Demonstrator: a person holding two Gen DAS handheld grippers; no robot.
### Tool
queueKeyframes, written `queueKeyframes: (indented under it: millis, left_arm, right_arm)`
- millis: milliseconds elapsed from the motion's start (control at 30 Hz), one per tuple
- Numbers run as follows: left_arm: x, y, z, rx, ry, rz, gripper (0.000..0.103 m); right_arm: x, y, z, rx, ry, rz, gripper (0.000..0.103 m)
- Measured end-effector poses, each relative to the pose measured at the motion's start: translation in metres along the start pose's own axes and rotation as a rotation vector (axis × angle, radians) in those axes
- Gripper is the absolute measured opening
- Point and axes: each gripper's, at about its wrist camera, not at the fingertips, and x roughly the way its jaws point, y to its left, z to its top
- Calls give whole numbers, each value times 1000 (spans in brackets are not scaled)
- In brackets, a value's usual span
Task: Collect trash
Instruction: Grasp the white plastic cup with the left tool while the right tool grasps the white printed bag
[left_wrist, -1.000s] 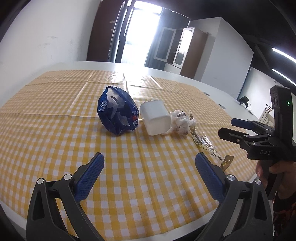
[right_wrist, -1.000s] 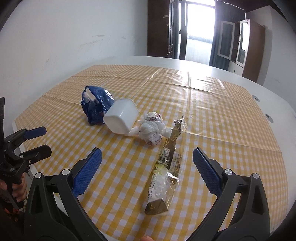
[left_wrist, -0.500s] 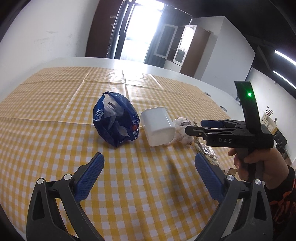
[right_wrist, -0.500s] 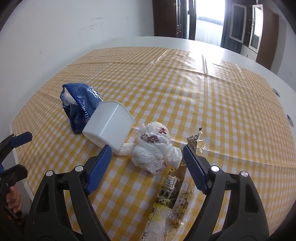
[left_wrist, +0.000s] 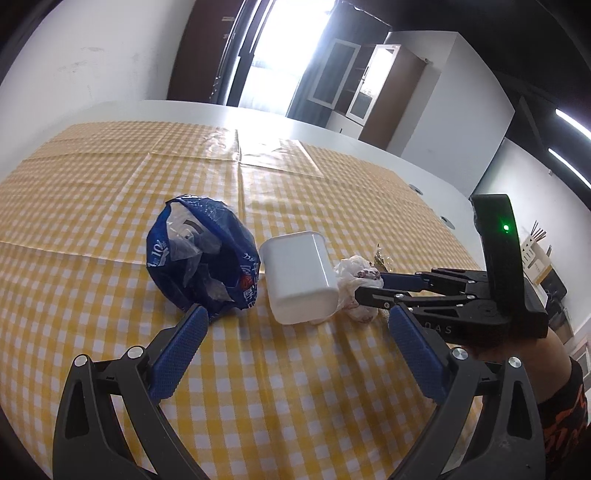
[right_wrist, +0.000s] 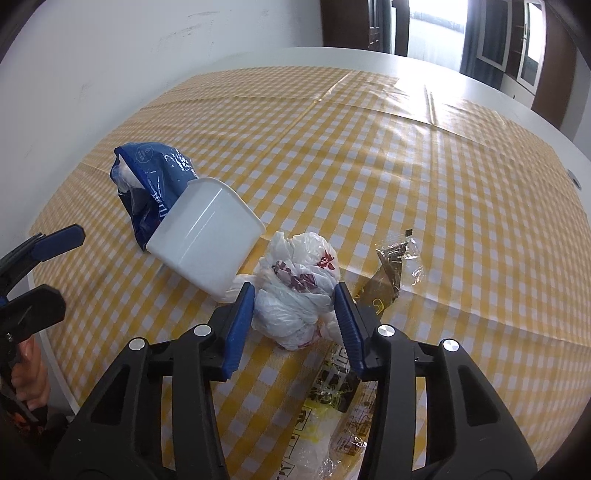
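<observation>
Near the table's left edge the left tool (left_wrist: 295, 347) waits with fingers wide, holding nothing. A blue bag (right_wrist: 151, 184) lies leftmost, against a tipped white tub (right_wrist: 207, 243). Just beside it, the right tool (right_wrist: 295, 321) brackets the crumpled white bag (right_wrist: 295, 291), its fingers narrowed but seemingly not yet pinching, lined up to lift it. A clear wrapper (right_wrist: 373, 332) lies beyond.
</observation>
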Motion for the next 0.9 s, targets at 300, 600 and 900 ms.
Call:
queueKeyframes:
  millis: [300,600,900]
  left_arm:
    - [42,-12,10,-10,59,15,86]
    - [72,-14,7,-6,116,46,77]
    - [66,-17,5,12,100,56,61]
  right_arm:
    - [-12,-10,-14,17,-25,3,36]
    - [-18,-18,-24,46,-43,16,36]
    - [-28,-18,-26,59,-70,11,36]
